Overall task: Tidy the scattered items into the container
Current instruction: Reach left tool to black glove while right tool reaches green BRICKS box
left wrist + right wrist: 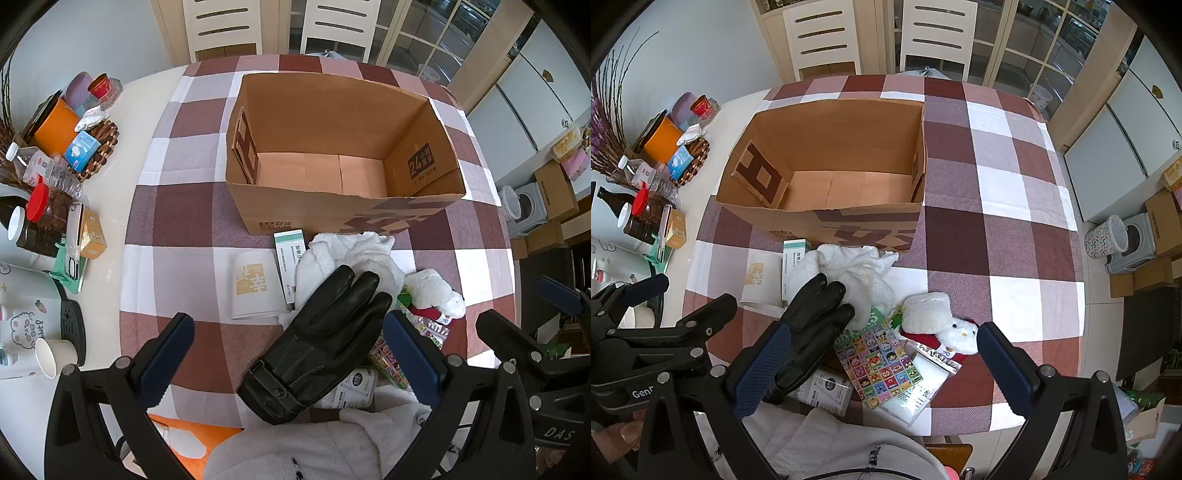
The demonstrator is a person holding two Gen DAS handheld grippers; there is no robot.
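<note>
checked tablecloth (1015,206) (round table) carries cardboard box (831,147), glove (325,339).

cardboard box (343,147) open-topped, item pile (354,295) crowding its front

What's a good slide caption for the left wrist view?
Open left tongs poised over a black glove, the empty box beyond.

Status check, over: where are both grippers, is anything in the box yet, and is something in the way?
Left gripper open, astride black glove. Right gripper open, holding nothing. Cardboard box empty; items lie before it. Glove overlaps white towel.
</note>
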